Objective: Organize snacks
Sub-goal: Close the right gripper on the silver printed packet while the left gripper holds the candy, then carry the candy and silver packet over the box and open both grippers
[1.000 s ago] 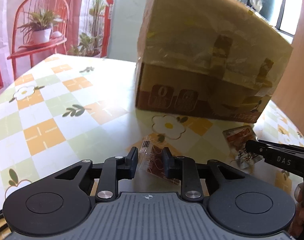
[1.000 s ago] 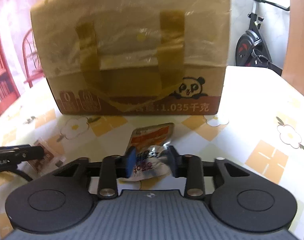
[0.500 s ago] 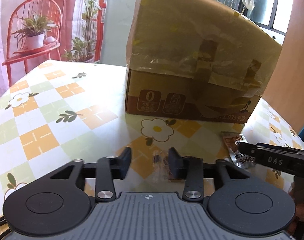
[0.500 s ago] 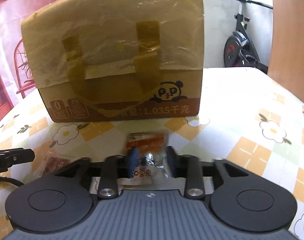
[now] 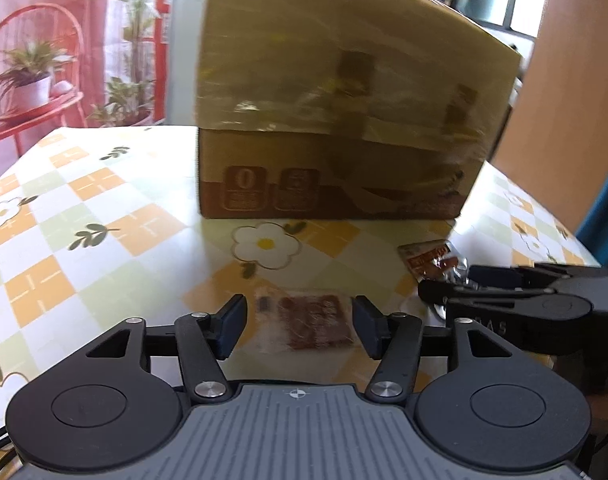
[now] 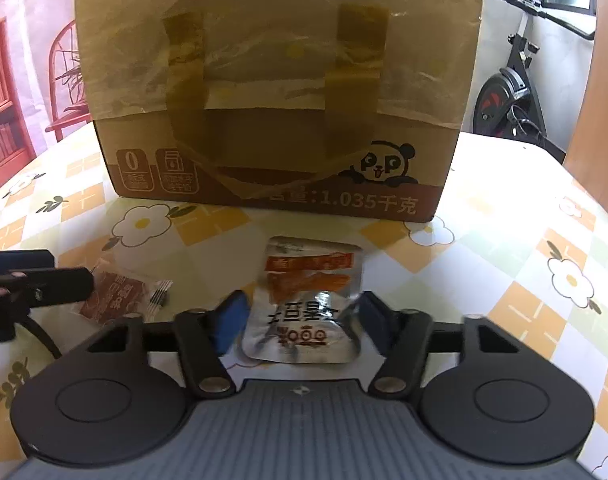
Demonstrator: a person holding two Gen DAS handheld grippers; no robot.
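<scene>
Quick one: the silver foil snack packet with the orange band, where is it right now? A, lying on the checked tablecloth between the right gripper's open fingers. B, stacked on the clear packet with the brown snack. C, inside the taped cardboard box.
A: the silver foil snack packet lies flat on the checked tablecloth between the spread fingers of the right gripper, in front of the taped cardboard box.

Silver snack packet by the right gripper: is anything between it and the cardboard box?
Nothing visible. The silver snack packet lies flat between the open right gripper fingers, with only bare tablecloth up to the cardboard box.
</scene>
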